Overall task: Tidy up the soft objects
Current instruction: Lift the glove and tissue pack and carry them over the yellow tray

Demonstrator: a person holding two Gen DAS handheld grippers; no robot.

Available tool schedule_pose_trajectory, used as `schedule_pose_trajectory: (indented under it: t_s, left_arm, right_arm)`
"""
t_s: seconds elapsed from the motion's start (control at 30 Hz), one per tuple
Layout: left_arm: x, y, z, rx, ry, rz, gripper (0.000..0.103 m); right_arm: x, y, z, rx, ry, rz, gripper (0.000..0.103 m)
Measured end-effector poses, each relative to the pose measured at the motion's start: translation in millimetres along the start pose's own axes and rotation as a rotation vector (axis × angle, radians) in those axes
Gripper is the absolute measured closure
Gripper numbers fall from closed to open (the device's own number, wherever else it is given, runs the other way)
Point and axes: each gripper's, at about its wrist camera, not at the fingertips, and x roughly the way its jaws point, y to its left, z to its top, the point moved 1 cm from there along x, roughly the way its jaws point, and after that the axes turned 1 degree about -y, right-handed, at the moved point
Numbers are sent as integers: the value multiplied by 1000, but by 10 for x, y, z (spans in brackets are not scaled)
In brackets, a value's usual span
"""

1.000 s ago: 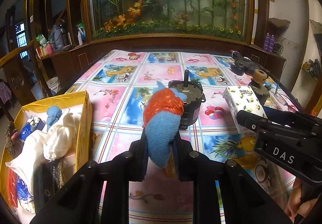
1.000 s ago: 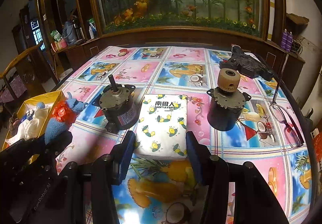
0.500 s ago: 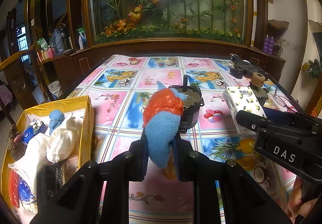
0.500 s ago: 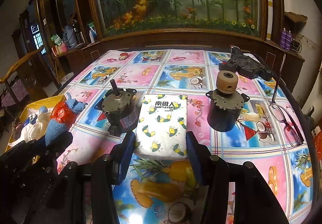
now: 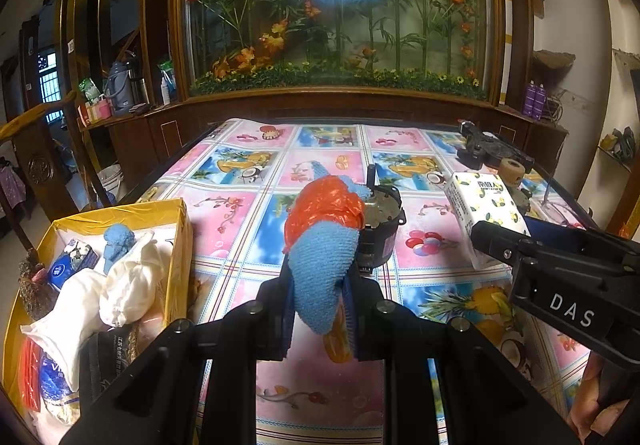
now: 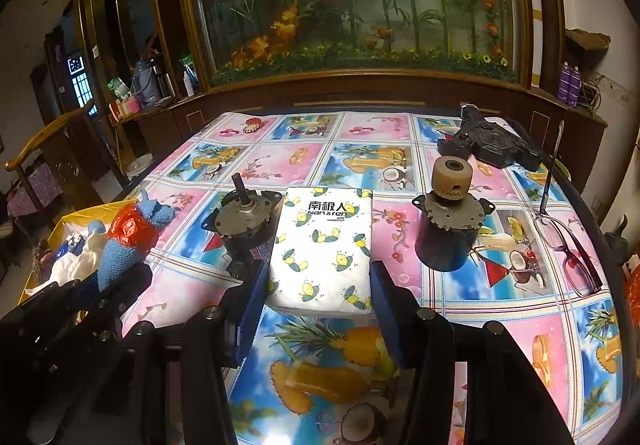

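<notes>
A blue knitted soft toy (image 5: 324,265) with an orange plastic wrap on top sticks up between the pads of my left gripper (image 5: 318,285), which is shut on it above the table. A white tissue pack (image 6: 324,245) printed with lemons sits between the blue pads of my right gripper (image 6: 318,285), which press on both its sides. The left wrist view shows the same tissue pack (image 5: 484,213) tilted and raised off the cloth. A yellow box (image 5: 178,245) at the table's left edge holds white cloth bundles, a blue knitted figure and small packets.
Two dark motors stand on the patterned tablecloth: one (image 6: 244,221) left of the pack, one with a tan roller (image 6: 448,233) to its right. Glasses (image 6: 568,253) lie near the right edge. A black device (image 6: 492,145) is at the far right. A wooden cabinet stands behind.
</notes>
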Motion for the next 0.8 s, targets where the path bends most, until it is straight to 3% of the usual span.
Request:
schedule_pose_trajectory:
  t_s: [0.8]
  left_arm:
    - [-249, 159, 103, -82, -88, -13, 83]
  right_arm:
    - [-220, 157, 58, -34, -83, 44, 48]
